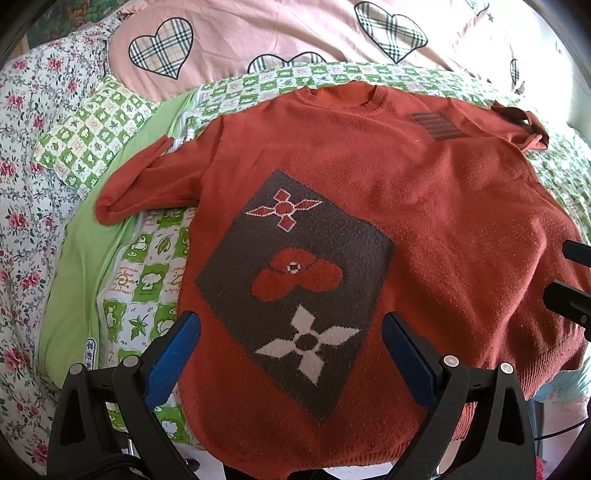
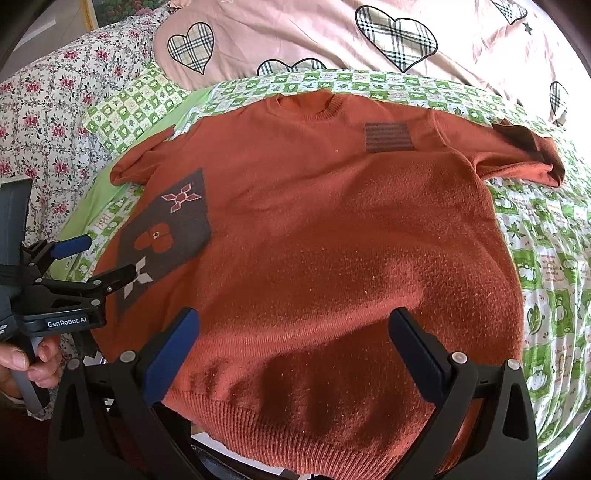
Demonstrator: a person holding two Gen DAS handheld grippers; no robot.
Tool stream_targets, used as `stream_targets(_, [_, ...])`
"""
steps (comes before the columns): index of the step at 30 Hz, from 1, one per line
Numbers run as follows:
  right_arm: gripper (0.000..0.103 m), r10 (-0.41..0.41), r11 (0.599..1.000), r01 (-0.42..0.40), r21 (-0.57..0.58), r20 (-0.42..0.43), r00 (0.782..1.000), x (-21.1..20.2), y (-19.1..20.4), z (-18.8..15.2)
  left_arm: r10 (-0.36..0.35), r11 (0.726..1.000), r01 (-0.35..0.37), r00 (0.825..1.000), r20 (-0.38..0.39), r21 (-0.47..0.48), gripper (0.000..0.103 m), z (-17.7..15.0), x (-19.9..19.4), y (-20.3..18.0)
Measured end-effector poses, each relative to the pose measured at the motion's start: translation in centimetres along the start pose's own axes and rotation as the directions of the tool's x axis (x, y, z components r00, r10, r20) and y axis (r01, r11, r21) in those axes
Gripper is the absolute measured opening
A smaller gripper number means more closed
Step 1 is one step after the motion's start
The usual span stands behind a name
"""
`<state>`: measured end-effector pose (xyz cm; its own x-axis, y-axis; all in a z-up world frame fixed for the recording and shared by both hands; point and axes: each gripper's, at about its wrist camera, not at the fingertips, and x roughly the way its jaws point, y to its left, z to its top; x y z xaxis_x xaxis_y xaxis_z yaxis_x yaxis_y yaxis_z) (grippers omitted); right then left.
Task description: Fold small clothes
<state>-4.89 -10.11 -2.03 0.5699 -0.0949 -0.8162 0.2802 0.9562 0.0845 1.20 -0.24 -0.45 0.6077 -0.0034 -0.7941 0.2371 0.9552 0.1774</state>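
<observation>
A rust-orange knitted sweater [image 1: 424, 206] lies flat, front up, on the bed, with its collar at the far side and both short sleeves spread out. It has a dark grey diamond patch [image 1: 295, 288] with flower shapes and a small striped patch [image 1: 436, 125] near the chest. My left gripper [image 1: 291, 332] is open and empty above the hem on the patch side. My right gripper [image 2: 295, 328] is open and empty above the sweater [image 2: 332, 240] near its ribbed hem. The left gripper also shows in the right wrist view [image 2: 99, 258], open.
The sweater rests on a green-and-white checked quilt [image 2: 546, 258]. A pink blanket with plaid hearts [image 1: 295, 29] lies beyond the collar. A floral sheet [image 1: 22, 221] covers the left side, with a small checked pillow [image 1: 92, 140] on it.
</observation>
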Motion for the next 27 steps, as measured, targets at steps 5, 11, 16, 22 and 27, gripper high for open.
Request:
stream_targets(5, [0.102, 0.007, 1.000, -0.007, 0.005, 0.031, 0.999, -0.1, 0.0, 0.0, -0.003, 1.000, 0.003, 0.999, -0.036, 0.006, 0.099, 0.2, 0.3, 0.0])
stream_targets(11, [0.102, 0.010, 1.000, -0.010, 0.015, 0.027, 1.000, 0.1, -0.4, 0.4, -0.011, 1.000, 0.012, 0.998, -0.056, 0.006, 0.099, 0.5, 0.7, 0.0])
stream_targets(16, [0.102, 0.009, 1.000, -0.010, 0.030, 0.032, 0.999, 0.5, -1.3, 1.1, -0.021, 1.000, 0.021, 0.997, -0.073, -0.002, 0.099, 1.1, 1.5, 0.3])
stream_targets(22, [0.102, 0.016, 0.996, -0.020, 0.087, 0.045, 0.999, 0.5, -4.4, 2.8, -0.057, 0.998, 0.055, 0.996, -0.075, -0.030, 0.099, 2.8, 2.6, 0.8])
stream_targets(27, [0.102, -0.043, 0.990, 0.031, 0.140, 0.085, 0.995, -0.3, -8.8, 5.4, -0.069, 0.997, 0.066, 0.996, -0.060, -0.047, 0.099, 5.3, 3.7, 1.2])
